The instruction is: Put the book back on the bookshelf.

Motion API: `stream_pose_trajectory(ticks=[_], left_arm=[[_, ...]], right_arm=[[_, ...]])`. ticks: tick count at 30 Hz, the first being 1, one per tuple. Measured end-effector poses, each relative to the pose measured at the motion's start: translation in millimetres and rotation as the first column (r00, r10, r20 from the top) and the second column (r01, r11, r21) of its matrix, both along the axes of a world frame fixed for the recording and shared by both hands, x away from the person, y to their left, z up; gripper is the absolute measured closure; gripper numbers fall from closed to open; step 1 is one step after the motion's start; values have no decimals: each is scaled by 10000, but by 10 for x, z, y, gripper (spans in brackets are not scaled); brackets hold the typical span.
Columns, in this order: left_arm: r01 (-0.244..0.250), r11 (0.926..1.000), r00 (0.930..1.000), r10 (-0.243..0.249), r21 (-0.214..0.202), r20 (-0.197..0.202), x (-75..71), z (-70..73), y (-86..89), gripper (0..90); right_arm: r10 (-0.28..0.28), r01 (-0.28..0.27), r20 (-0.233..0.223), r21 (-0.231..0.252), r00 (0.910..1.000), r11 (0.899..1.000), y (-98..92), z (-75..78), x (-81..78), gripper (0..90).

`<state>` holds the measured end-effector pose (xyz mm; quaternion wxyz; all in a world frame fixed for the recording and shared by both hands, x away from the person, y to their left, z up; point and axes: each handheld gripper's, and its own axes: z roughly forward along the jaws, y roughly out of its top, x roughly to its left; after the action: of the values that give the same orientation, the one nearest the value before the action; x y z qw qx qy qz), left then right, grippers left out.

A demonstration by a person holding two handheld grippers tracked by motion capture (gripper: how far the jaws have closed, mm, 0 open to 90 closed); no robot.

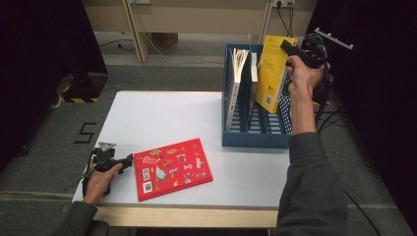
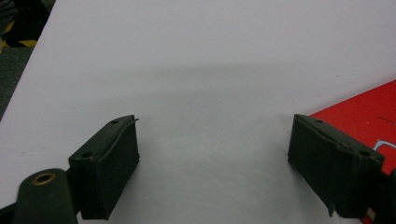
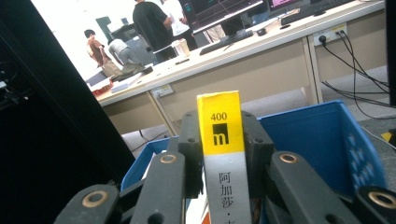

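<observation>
Jaws of the right gripper are shut tight on the spine of a yellow book, as is seen in the right gripper view, where the spine is pinched from both sides. The book is held upright by its top end, over the right part of the blue book rack, with its lower end down among the rack's slots. It is likely held this way so that it can be slid straight down to stand like the other books. A white book is already stood in the rack's left part, and something thin is stood next to it.

A red picture book is laid flat near the front of the white table, well apart from the rack. It is probably waiting to be put away too.

Just left of it, the left gripper is rested on the table. Its jaws are wide apart and nothing is held between them; bare table is seen there, and one jaw is close to the red book's corner
</observation>
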<state>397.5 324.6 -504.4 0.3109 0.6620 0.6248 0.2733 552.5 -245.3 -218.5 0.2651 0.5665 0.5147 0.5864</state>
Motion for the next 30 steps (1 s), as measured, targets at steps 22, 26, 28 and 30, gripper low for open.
stream_pose_trajectory(ticks=[22,26,28,30], left_arm=[[25,10000,10000,-25,30,-3,1,-1,0,150],[34,10000,10000,-34,51,-11,0,0,1,150],[24,10000,10000,-24,35,2,0,-1,0,150],[26,10000,10000,-26,35,0,0,-1,0,150]], right_arm=[[148,-145,-264,103,9995,9998,137,-606,197,727],[177,-158,-538,353,9984,9993,106,-776,210,725],[146,-115,-714,436,9973,9990,91,-860,215,723],[132,-89,-858,507,9962,9987,87,-945,224,722]])
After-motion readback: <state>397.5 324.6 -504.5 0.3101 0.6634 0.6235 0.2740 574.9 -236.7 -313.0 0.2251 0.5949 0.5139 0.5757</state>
